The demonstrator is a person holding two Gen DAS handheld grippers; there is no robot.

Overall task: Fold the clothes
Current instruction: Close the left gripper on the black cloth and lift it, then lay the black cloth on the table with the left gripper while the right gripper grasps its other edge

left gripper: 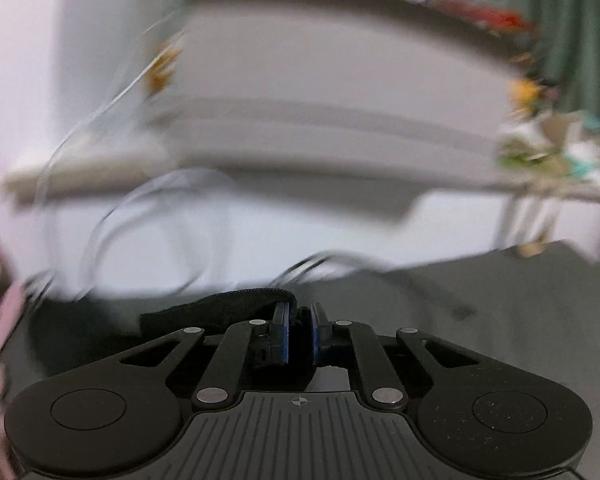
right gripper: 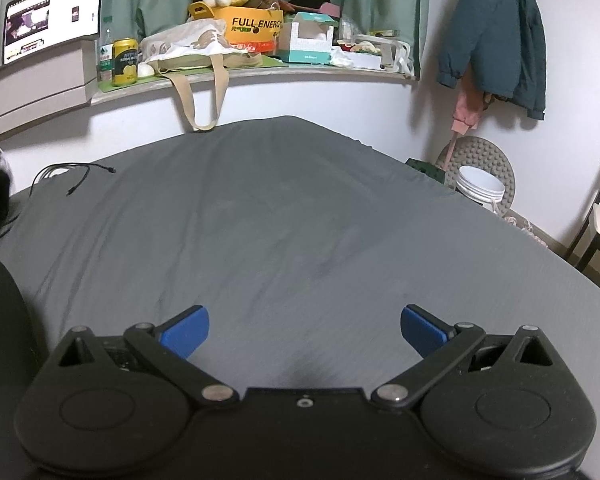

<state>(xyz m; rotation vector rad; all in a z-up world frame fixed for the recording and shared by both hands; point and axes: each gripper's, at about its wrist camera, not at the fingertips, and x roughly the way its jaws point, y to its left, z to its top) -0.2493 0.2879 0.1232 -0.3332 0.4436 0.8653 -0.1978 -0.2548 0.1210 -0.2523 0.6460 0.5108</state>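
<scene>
Clamping a black garment edge (left gripper: pixel 236 304) in my left gripper (left gripper: pixel 299 338), I held my right gripper (right gripper: pixel 304 330) fingers apart, empty over the bed (right gripper: pixel 300 216), the cloth lying leftward.

We see matt black plastic on the right claw (right gripper: pixel 304 330), with shiny metal rivets and smooth blue pads (right gripper: pixel 186 330). The bed (right gripper: pixel 284 216) under it wears a matt grey cloth sheet, softly creased. On the shelf's (right gripper: pixel 260 74) left end stands a glossy yellow metal can (right gripper: pixel 125 62) beside a beige cloth bag (right gripper: pixel 192 46). The left claw (left gripper: pixel 300 338), the same matt plastic, pinches a black woven cloth (left gripper: pixel 220 306) with a ribbed edge.
</scene>
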